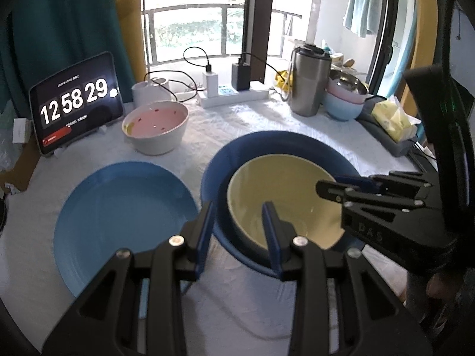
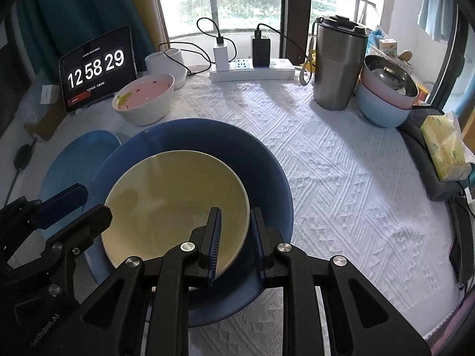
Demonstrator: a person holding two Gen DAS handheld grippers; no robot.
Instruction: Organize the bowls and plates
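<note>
Yellow bowl (image 2: 175, 204): nested inside dark blue bowl (image 2: 267, 178), upright, near front of table.
Dark blue bowl: on white textured cloth (image 2: 341, 178), just right of light blue plate (image 1: 124, 213); rims close, contact not discernible.
Light blue plate: flat on cloth, empty.
Left gripper (image 1: 240, 231): straddling the near-left walls of both bowls, one finger outside dark blue bowl, other inside yellow bowl; pads look close to the walls, true pinch not discernible.
Right gripper (image 2: 236, 237): straddling right wall of yellow bowl, one finger inside, other in the gap against dark blue bowl; narrow gap, appears to pinch the rim.
White bowl (image 1: 156, 127): pink inside, behind the plate, apart from it.
Stacked bowls (image 2: 386, 95): far right, pale blue under pink under metal.
Steel tumbler (image 2: 338, 62): upright, beside that stack.
Tablet clock (image 1: 77, 101): propped at far left.
Tissue pack (image 2: 445, 148): right edge.
</note>
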